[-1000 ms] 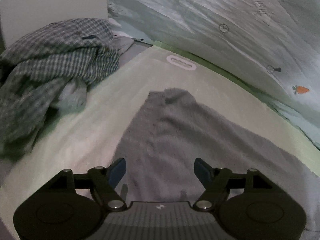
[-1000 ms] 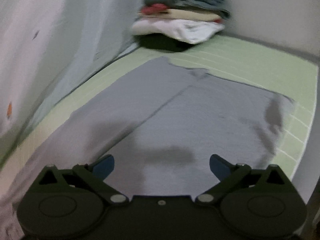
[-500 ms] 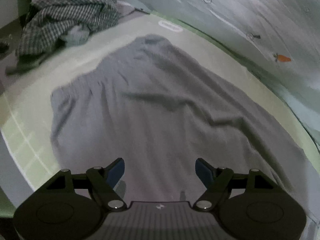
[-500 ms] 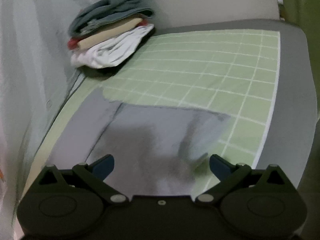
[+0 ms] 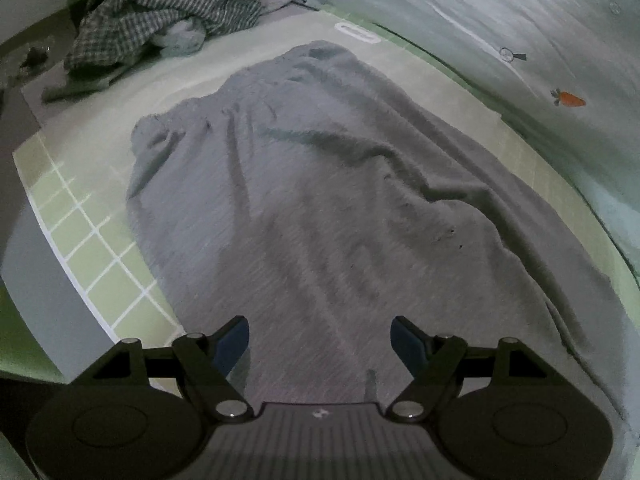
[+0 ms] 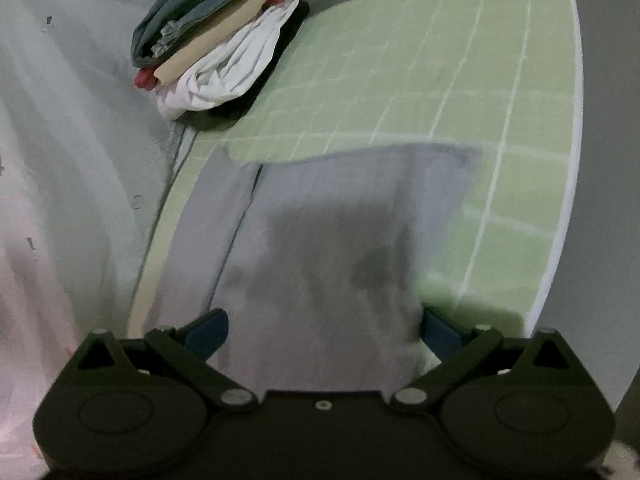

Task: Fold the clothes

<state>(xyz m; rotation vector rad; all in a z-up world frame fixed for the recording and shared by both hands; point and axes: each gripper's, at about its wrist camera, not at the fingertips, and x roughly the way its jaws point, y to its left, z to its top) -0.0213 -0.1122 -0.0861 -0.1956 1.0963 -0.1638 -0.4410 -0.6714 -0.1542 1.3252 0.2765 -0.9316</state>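
A grey garment (image 5: 320, 208) lies spread over the green gridded mat (image 5: 80, 240), wrinkled towards its far end. My left gripper (image 5: 320, 344) hovers open above its near part, nothing between the blue pads. In the right wrist view the same grey garment (image 6: 320, 248) lies flat, a seam running down its left side and its far hem straight across the mat (image 6: 400, 80). My right gripper (image 6: 324, 330) is open low over it, a finger on each side of the cloth and the right pad at its edge.
A crumpled checked shirt (image 5: 160, 12) lies heaped at the far left of the mat. A stack of folded clothes (image 6: 216, 40) sits in the far corner. A pale printed curtain (image 5: 520, 20) runs along one side. The mat's edge (image 6: 568, 160) drops off at the right.
Both grippers have pulled back and swung along the garment: the left view now takes in much more of the cloth, and the right gripper has sunk closer to the hem end.
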